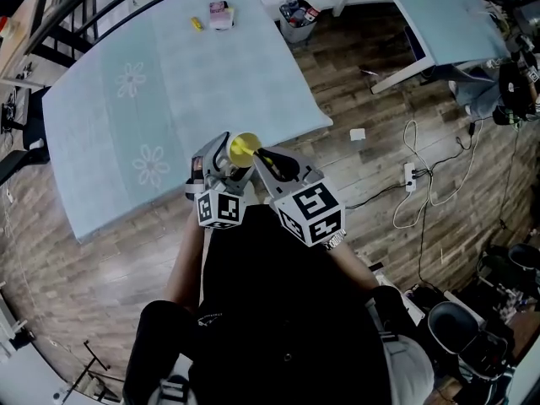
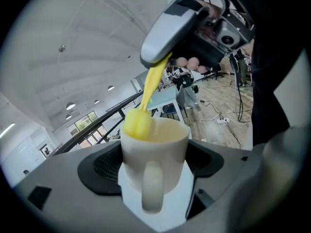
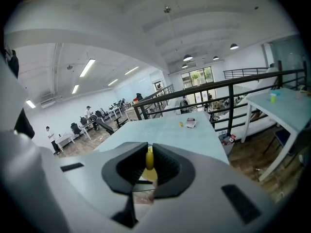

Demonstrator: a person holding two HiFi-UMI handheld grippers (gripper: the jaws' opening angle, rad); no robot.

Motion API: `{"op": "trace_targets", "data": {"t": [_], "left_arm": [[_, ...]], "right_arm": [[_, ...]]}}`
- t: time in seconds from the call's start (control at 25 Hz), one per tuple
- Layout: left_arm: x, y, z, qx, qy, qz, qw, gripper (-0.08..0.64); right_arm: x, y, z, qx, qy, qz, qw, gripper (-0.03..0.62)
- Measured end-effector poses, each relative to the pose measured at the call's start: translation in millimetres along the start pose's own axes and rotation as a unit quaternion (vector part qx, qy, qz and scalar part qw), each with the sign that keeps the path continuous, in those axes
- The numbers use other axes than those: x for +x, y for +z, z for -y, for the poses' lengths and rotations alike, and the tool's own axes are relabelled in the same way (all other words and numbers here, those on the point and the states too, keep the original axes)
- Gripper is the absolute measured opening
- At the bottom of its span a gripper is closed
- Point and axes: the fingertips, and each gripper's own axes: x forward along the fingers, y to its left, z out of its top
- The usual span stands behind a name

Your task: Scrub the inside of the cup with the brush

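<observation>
A white cup (image 2: 154, 152) with its handle toward the camera sits clamped between the jaws of my left gripper (image 2: 154, 164). Its inside shows yellow in the head view, where the cup (image 1: 244, 148) is held above the table's near corner. My right gripper (image 3: 148, 163) is shut on the yellow handle of the brush (image 3: 149, 159). The brush (image 2: 146, 101) slants down from the right gripper (image 2: 167, 30), and its yellow head rests at the cup's left rim. In the head view the left gripper (image 1: 221, 169) and right gripper (image 1: 272, 165) meet at the cup.
A pale blue table (image 1: 126, 108) with flower prints spreads ahead, with small items (image 1: 220, 15) at its far end. A bin (image 1: 297, 19) stands past the table corner. Cables and a power strip (image 1: 411, 177) lie on the wooden floor to the right.
</observation>
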Motion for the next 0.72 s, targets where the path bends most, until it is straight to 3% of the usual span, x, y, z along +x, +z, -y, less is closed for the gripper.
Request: {"op": "trace_targets", "data": {"t": [0.28,0.72], "left_arm": [[1.6,-10.8,-24.3,-0.005,-0.014,0.011,0.9998,0.394],[2.2,-37.4,-71.8,-0.026,-0.023,0.021,0.9992,0.394]], "right_arm": [[18.1,18.2,9.8,0.025,-0.047,0.018,0.998,0.038],[59.1,25.2,10.1,0.036,-0.089,-0.02,0.995,0.038]]}}
